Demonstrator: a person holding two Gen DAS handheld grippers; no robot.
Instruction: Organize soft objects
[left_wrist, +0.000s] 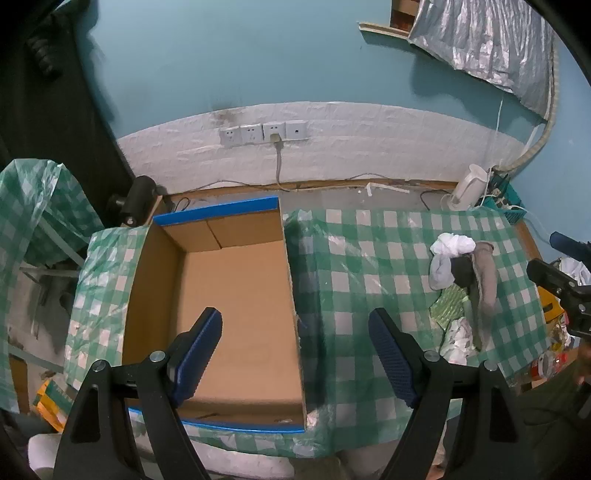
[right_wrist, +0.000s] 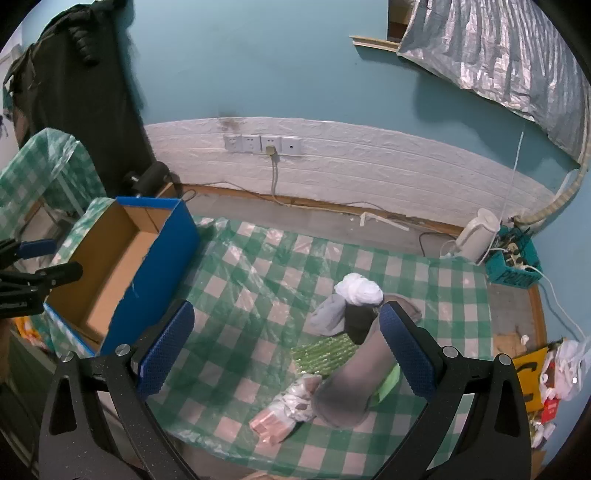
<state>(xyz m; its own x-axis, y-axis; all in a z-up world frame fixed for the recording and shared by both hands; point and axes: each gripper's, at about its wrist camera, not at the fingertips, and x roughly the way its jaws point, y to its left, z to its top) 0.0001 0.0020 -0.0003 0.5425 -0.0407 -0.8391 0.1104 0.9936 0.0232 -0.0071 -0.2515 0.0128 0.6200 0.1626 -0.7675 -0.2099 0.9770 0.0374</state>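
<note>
- Two tools hover wide open and empty: the left tool above the cardboard box, the right tool over the pile of soft items.
- The box sits empty at the left of the checked surface, apparently ready to receive the pile.
- The pile lies right of the box, well apart, likely the first pick.

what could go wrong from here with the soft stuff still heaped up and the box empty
1. The white bundle, grey sock and dark cloth overlap, so the open right gripper may drag several at once.
2. The clear plastic sheet over the tablecloth looks loose and could snag or slide.
3. The cardboard box wall stands between pile and drop spot; a hanging item could catch it.
</note>
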